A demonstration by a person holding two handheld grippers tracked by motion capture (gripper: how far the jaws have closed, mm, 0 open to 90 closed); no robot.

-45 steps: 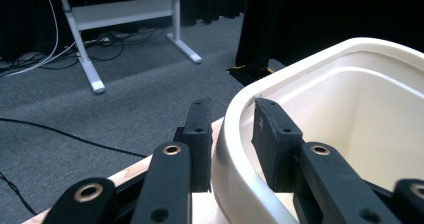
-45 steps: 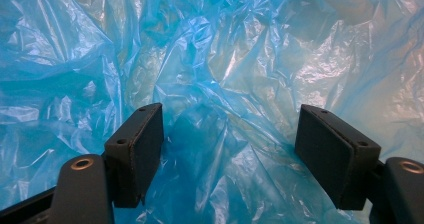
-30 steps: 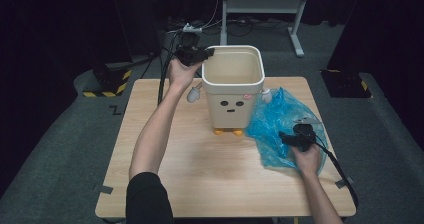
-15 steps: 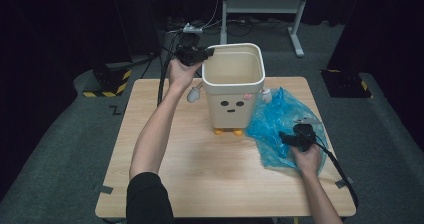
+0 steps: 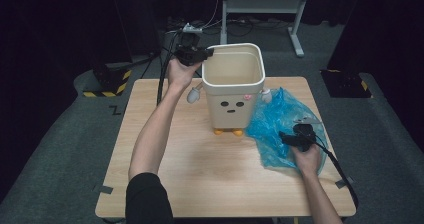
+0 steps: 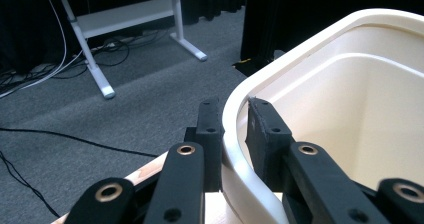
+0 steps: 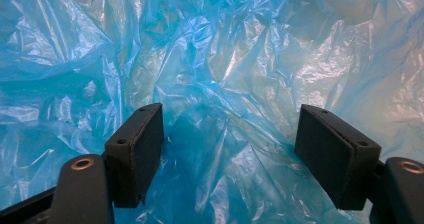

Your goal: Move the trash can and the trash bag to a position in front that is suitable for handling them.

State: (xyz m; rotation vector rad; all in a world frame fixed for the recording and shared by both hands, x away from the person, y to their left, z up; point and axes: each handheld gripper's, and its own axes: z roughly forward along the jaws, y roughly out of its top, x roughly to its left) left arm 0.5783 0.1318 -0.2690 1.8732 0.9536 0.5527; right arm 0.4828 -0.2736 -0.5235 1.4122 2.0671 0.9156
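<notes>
A cream waste bin (image 5: 232, 91) with a face, small arms and orange feet stands upright at the back middle of the wooden table (image 5: 200, 164). My left gripper (image 5: 202, 55) is shut on the bin's rim (image 6: 235, 134) at its back left corner. One jaw sits outside the rim and the other inside, seen over my left gripper (image 6: 233, 106). A crumpled blue plastic bag (image 5: 280, 119) lies to the right of the bin. My right gripper (image 5: 287, 138) hovers low over the blue bag (image 7: 225, 49), and my right gripper (image 7: 230, 119) is open with only loose film under its jaws.
A white metal stand (image 5: 262, 6) and several cables lie on the grey carpet behind the table. A black and yellow striped block (image 5: 107, 81) sits on the floor at the left. Bare wood stretches across the table's front and left.
</notes>
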